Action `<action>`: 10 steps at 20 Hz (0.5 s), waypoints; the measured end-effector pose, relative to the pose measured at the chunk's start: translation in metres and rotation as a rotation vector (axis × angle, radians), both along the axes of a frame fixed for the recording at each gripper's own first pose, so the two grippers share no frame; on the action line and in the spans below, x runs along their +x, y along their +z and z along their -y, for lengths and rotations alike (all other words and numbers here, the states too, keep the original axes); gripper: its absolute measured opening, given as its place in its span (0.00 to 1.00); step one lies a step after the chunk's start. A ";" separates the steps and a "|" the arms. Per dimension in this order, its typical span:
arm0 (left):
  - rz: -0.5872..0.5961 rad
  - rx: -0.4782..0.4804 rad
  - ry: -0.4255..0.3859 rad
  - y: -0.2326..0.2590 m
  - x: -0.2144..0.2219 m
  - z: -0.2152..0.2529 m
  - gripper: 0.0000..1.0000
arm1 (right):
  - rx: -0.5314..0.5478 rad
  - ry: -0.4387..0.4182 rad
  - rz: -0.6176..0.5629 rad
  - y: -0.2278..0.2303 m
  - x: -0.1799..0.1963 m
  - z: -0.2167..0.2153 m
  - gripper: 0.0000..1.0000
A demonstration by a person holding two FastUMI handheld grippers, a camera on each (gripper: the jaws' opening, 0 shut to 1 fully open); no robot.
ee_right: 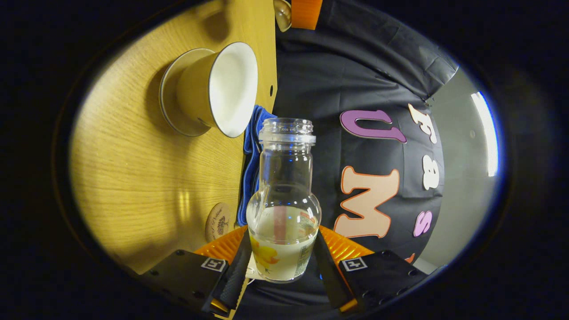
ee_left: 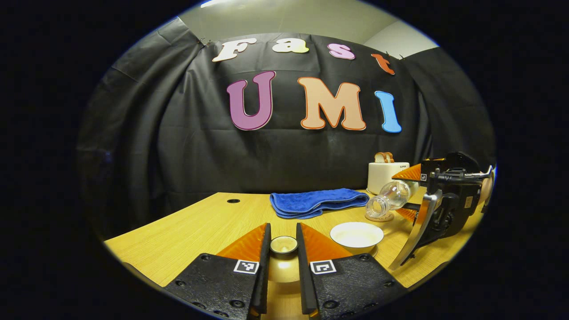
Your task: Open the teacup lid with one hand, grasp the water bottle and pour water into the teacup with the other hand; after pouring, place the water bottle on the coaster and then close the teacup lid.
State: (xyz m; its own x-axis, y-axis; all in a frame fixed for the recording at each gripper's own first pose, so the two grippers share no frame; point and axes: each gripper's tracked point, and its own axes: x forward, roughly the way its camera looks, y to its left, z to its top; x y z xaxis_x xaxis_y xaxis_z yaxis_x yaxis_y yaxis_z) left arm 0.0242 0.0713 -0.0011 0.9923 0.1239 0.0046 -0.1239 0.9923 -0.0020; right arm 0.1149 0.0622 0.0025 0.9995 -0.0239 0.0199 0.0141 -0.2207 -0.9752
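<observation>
Your left gripper has its jaws nearly closed, both fingers pressing on the small knob of the teacup lid, which sits between them low in the left gripper view. The lid is lifted clear of the cup and held level above the wooden table.

Your right gripper has its jaws spread to the width of the water bottle and clamps its lower body from both sides. In the right gripper view the table stands on edge, so this gripper is rolled far over onto its side. From the left gripper view you can see the bottle lying close to horizontal, its open mouth aimed toward the teacup and raised above and just behind it. A little pale liquid sits in the base of the bottle; whether any reaches the mouth cannot be told.

The teacup stands open on its saucer, just right of the lid. The coaster lies on the table beneath the bottle's mouth, behind the cup. A folded blue cloth rests farther back, and a toaster holding bread stands by the booth wall.
</observation>
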 end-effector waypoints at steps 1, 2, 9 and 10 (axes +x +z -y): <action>0.000 0.000 0.000 0.000 0.000 0.000 0.27 | -0.015 0.005 0.003 0.002 0.001 -0.001 0.77; -0.001 0.000 0.000 0.000 0.000 0.000 0.27 | -0.027 0.006 0.003 0.004 0.001 -0.001 0.77; 0.001 -0.001 0.001 0.000 0.000 0.000 0.27 | -0.108 0.034 0.042 0.016 0.003 -0.004 0.78; 0.001 -0.001 0.001 -0.001 0.000 -0.001 0.27 | -0.112 0.035 0.040 0.016 0.003 -0.004 0.78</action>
